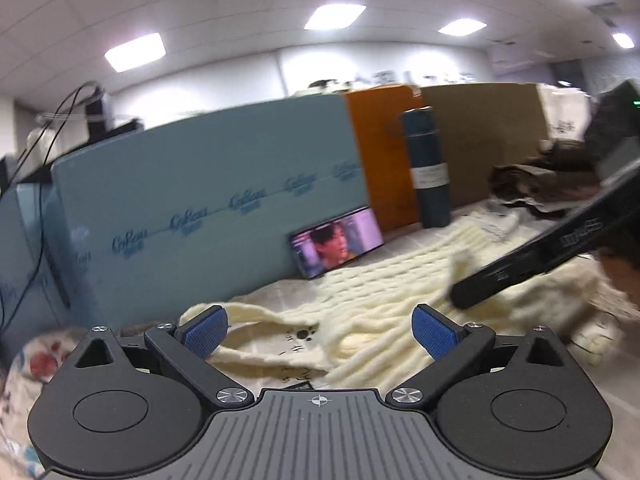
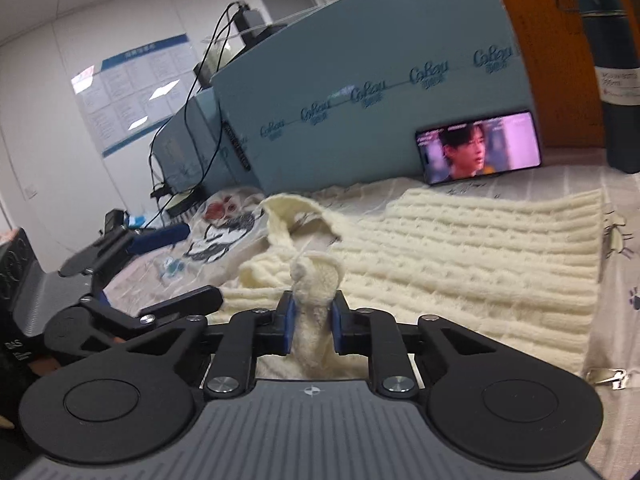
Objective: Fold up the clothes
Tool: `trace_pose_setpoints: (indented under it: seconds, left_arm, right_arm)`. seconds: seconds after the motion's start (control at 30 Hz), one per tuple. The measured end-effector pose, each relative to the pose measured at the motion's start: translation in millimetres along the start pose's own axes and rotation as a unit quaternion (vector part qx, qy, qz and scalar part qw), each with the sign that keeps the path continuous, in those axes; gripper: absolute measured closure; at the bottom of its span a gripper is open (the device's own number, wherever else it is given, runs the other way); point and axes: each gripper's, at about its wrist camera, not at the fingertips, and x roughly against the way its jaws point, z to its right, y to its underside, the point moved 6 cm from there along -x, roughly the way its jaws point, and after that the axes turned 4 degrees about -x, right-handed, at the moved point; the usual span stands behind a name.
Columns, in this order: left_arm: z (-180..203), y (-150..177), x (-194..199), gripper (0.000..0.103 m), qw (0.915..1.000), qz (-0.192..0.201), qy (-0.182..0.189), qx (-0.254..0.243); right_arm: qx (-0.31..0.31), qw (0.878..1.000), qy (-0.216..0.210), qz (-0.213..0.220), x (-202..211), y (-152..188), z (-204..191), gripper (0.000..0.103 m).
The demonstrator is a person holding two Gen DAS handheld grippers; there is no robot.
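Cream cable-knit sweater (image 2: 460, 248) lies spread across the printed table cover (image 2: 616, 280), in front of a pale blue foam board (image 2: 360, 40). A phone (image 2: 478, 146) with a lit screen leans against that board, just behind the sweater's far edge. A dark teal flask (image 2: 618, 72) stands upright to the right of the phone, before an orange panel (image 1: 380, 152). Brown fabric (image 1: 536, 184) is heaped further right, well apart from the sweater.

The right gripper (image 2: 312, 318) is held low over the near edge of the sweater, its blue pads pressed onto a bunched fold of fuzzy knit that stands up between them. The left gripper (image 1: 318, 330) hovers beside the sweater's neckline, jaws spread wide, nothing between its ribbed blue pads (image 1: 204, 330). In the left wrist view the right gripper's black body crosses the sweater at the right.
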Motion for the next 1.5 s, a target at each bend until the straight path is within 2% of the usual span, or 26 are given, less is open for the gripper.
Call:
trace_pose_setpoints:
  seconds: [0.07,0.17,0.23,0.3,0.33,0.37,0.43,0.47,0.53,0.6,0.63,0.77,0.8,0.83,0.97,1.0,1.03,1.1,1.13,1.2,1.27,1.33,1.4,1.5]
  left_arm:
    - [0.1,4.1,-13.0,0.003,0.9998,-0.017,-0.002,0.004]
    - [3.5,12.2,-29.0,0.003,0.9987,-0.051,0.008,0.001]
    - [7.8,17.7,-37.0,0.003,0.9969,-0.076,0.018,-0.007]
    - [6.5,19.0,-38.6,0.002,0.9963,-0.082,0.027,-0.001]
    - [3.8,18.3,-37.3,0.003,0.9962,-0.080,0.033,0.010]
    - [-1.8,16.6,-34.9,0.003,0.9955,-0.078,0.044,0.033]
    - [-21.0,9.9,-28.8,0.002,0.9891,-0.068,0.070,0.111]
    - [-35.1,6.8,-28.2,0.002,0.9832,-0.064,0.070,0.156]
    - [-65.8,5.5,-33.3,0.002,0.9676,-0.060,0.038,0.242]
    - [-92.7,10.2,-45.6,0.003,0.9458,-0.072,0.002,0.317]
    - [-103.9,14.7,-54.5,0.003,0.9335,-0.082,-0.012,0.349]
    - [-123.7,36.5,-102.4,0.003,0.8851,-0.135,0.003,0.446]
    - [-125.4,40.3,-113.1,0.003,0.8780,-0.141,0.007,0.457]
    - [-126.4,42.9,-122.1,0.004,0.8748,-0.146,0.008,0.462]
    - [-124.7,41.7,-141.9,0.007,0.8956,-0.147,-0.025,0.419]
    - [-124.3,41.3,-146.8,0.019,0.9004,-0.147,-0.033,0.408]
    - [-123.9,40.9,-151.7,0.044,0.9049,-0.147,-0.041,0.397]
    - [-122.6,38.1,-157.6,0.074,0.9172,-0.145,-0.043,0.368]
    - [-122.0,34.1,-157.6,0.078,0.9238,-0.137,-0.036,0.356]
    - [-116.7,19.4,-153.0,0.079,0.9406,-0.104,-0.015,0.323]
    - [-102.0,-5.6,-143.3,0.079,0.9643,-0.064,0.009,0.257]
    - [-80.4,-29.9,-134.7,0.079,0.9812,-0.037,0.036,0.186]
    - [-54.9,-52.2,-127.8,0.079,0.9909,-0.018,0.066,0.116]
    - [-16.3,-74.2,-128.5,0.079,0.9927,-0.019,0.110,0.045]
  right_arm:
    - [0.008,1.000,0.016,0.004,2.8,-1.3,-0.2,0.087]
    - [0.023,0.998,0.051,-0.014,-1.7,5.1,6.0,0.087]
    - [0.031,0.997,0.070,-0.020,-6.9,9.8,10.3,0.077]
    - [0.026,0.997,0.071,-0.010,-5.0,10.2,12.0,0.054]
    - [0.023,0.997,0.071,-0.005,-3.8,10.1,12.7,0.050]
    - [0.024,0.996,0.080,-0.003,-3.5,10.2,14.4,0.043]
    - [0.029,0.994,0.102,-0.002,-3.2,10.4,18.0,0.041]
    - [0.029,0.994,0.108,-0.003,-4.4,11.2,20.0,0.041]
    - [0.026,0.995,0.098,-0.001,-2.9,10.3,19.8,0.036]
    - [0.023,0.996,0.080,0.006,3.0,6.9,17.4,0.027]
    - [0.024,0.997,0.073,0.013,6.6,5.0,15.5,0.025]
    - [0.025,0.997,0.065,0.033,20.2,-0.6,11.3,0.022]
    - [0.021,0.997,0.065,0.038,23.8,-1.3,12.2,0.022]
    - [0.018,0.997,0.065,0.043,27.5,-2.0,13.2,0.022]
    - [0.008,0.995,0.076,0.058,36.6,-4.5,23.4,0.020]
    - [0.006,0.995,0.080,0.058,36.5,-4.5,26.1,0.020]
    - [0.005,0.995,0.084,0.057,36.4,-4.4,28.9,0.020]
    - [0.004,0.994,0.092,0.063,37.8,-5.5,32.5,0.020]
    - [0.003,0.993,0.096,0.066,38.6,-6.1,34.2,0.020]
    - [0.001,0.992,0.104,0.072,40.2,-7.4,37.5,0.020]
    - [0.000,0.991,0.111,0.078,41.7,-8.6,40.9,0.020]
    - [-0.007,0.989,0.119,0.083,42.9,-10.0,45.3,0.020]
    - [-0.018,0.988,0.126,0.085,43.1,-11.3,50.2,0.020]
    - [-0.031,0.987,0.133,0.088,44.2,-12.6,55.2,0.020]
